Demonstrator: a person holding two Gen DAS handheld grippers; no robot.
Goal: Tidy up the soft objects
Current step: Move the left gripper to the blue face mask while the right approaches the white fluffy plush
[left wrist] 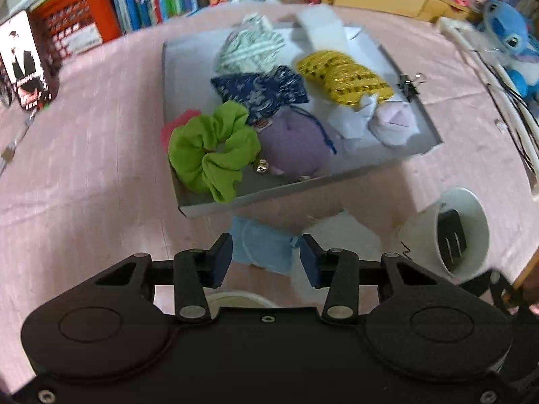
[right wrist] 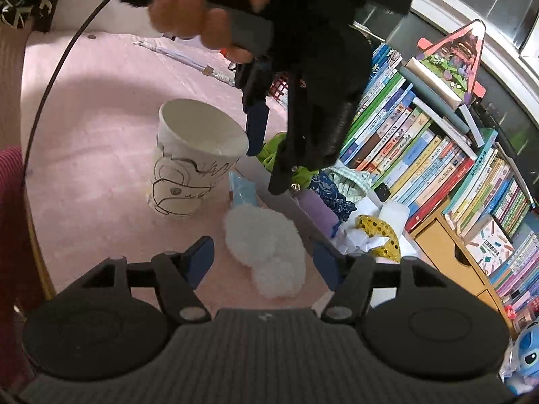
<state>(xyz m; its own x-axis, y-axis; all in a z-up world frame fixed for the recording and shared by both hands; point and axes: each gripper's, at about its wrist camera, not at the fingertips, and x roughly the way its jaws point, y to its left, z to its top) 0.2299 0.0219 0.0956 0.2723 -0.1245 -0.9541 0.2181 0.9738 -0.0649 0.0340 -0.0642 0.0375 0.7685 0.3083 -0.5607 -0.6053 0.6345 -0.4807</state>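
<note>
From the left wrist, a shallow grey tray (left wrist: pixel 175 181) on the pink cloth (left wrist: pixel 84 168) holds a green scrunchie (left wrist: pixel 212 148), a navy patterned pouch (left wrist: pixel 259 89), a purple plush (left wrist: pixel 293 144) and a yellow sequinned piece (left wrist: pixel 343 75). The left gripper (left wrist: pixel 266 257) hangs partly open above a pale blue pouch (left wrist: pixel 262 245), gripping nothing.

From the right wrist, a fluffy white piece (right wrist: pixel 266 245) lies beside the tray, near a paper cup (right wrist: pixel 192 168). The right gripper (right wrist: pixel 262 262) straddles it, jaws wide, pads apart from it.

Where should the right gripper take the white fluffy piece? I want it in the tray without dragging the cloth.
Grip the white fluffy piece across its narrow middle, coming from above. It lies flat and long on the pink cloth, and the right gripper already has open jaws on either side.
</note>
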